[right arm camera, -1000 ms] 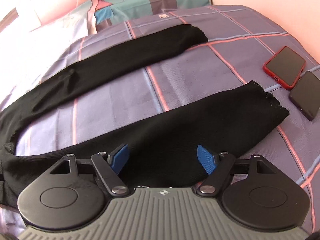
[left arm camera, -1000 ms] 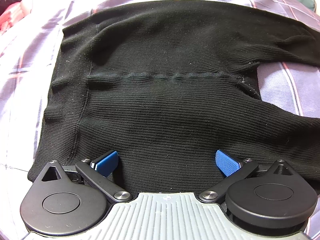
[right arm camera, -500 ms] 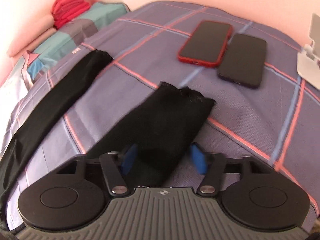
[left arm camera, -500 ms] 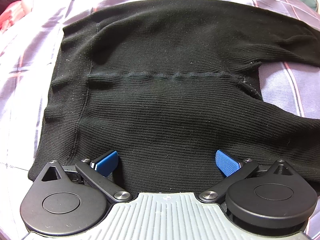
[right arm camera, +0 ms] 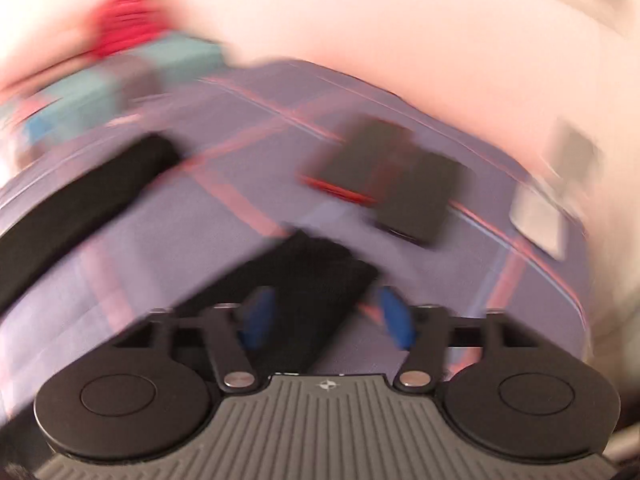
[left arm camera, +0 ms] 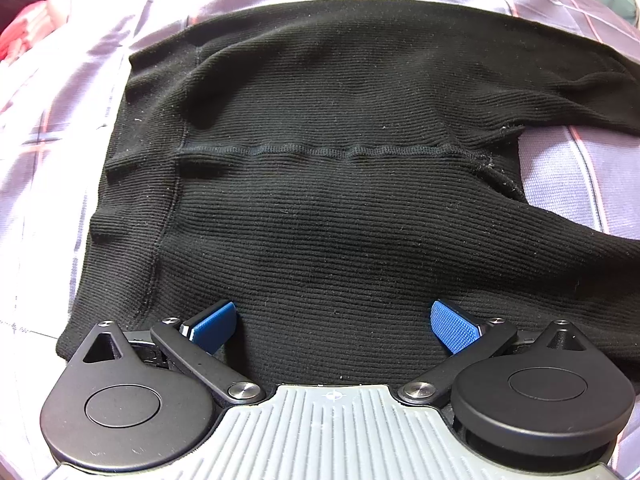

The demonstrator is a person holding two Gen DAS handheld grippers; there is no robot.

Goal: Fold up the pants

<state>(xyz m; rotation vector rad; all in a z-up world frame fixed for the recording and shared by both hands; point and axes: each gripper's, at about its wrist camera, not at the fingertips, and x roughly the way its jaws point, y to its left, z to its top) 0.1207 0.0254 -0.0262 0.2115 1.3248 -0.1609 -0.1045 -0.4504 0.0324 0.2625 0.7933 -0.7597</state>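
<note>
presently right gripper [right arm camera: 326, 318] has just been opening, jaws apart around the pant leg [right arm camera: 308, 280] cuff (blurred); left gripper [left arm camera: 334, 326] open above the waist; regrip the cuff squarely before folding.

Left wrist view is sharp, evenly lit, though the checked purple bedsheet [left arm camera: 60, 184] glares white at the left — fisheye-bent edges. Right wrist view is smeared throughout by motion blur, its pale pink wall [right arm camera: 400, 20] overexposed.

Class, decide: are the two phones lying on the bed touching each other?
Cannot tell. Only the right wrist view shows the red-cased phone and the dark phone, and motion blur smears the edges where they meet.
</note>
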